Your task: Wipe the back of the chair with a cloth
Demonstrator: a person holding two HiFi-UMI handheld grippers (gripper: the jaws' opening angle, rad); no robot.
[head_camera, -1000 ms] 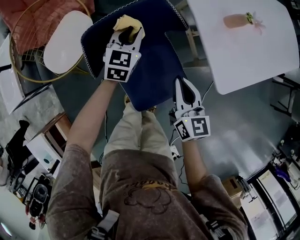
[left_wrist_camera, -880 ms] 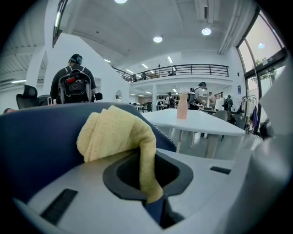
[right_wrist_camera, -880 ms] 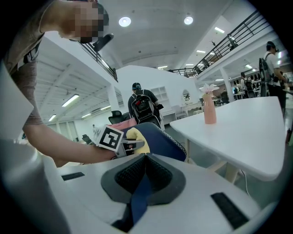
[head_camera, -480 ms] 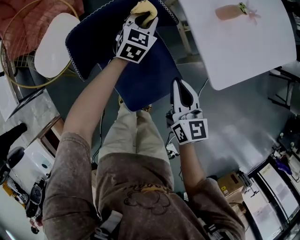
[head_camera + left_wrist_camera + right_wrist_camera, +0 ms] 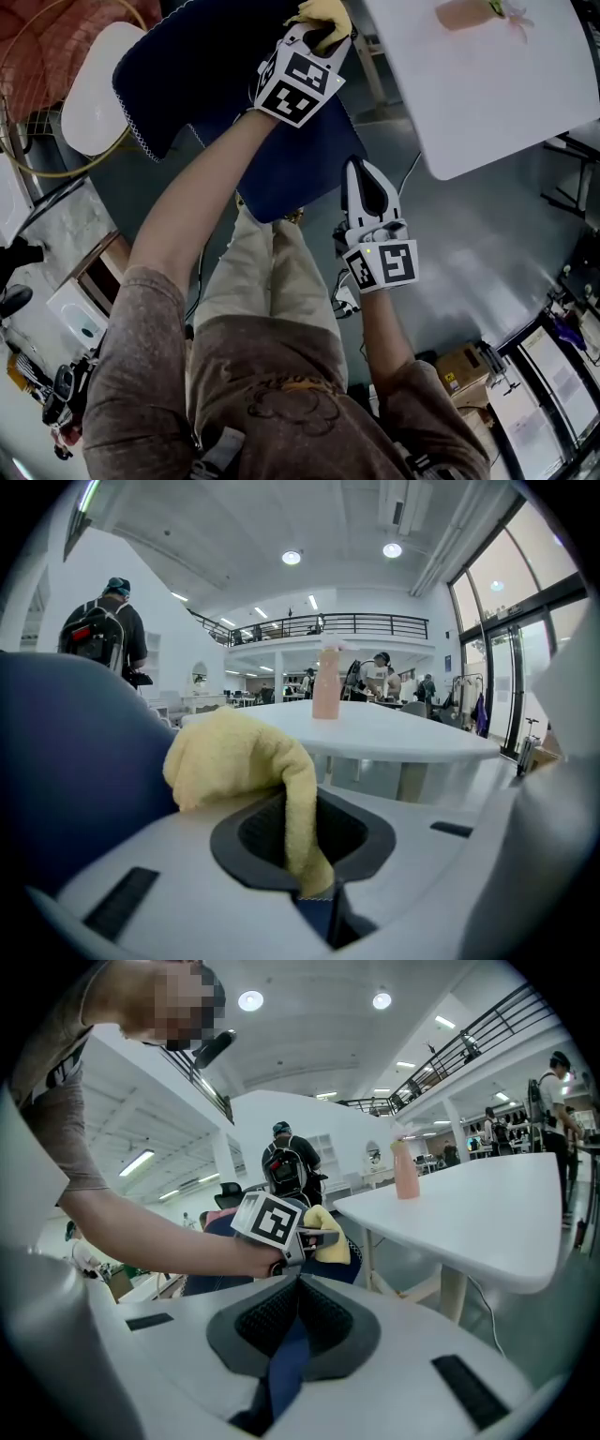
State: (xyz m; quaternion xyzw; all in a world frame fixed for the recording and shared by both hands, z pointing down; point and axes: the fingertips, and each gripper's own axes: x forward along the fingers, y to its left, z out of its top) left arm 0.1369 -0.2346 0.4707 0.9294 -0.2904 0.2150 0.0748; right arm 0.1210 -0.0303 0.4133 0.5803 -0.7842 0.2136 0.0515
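Head view: cloth point(image 5: 317, 11) at the left gripper point(image 5: 323, 37) tips is clipped by the top edge. The chair point(image 5: 197, 66) under it runs off-frame there too.

I read this as a big open office hall; a railed mezzanine point(image 5: 328, 622) overhead, ceiling lights point(image 5: 292, 558), tall windows point(image 5: 511, 649), a white tabletop point(image 5: 403, 738), people point(image 5: 380, 675) at desks beyond, a smooth grey floor point(image 5: 469, 244).

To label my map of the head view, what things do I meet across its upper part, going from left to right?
White oval pad → navy chair back → yellow cloth → pink bottle.
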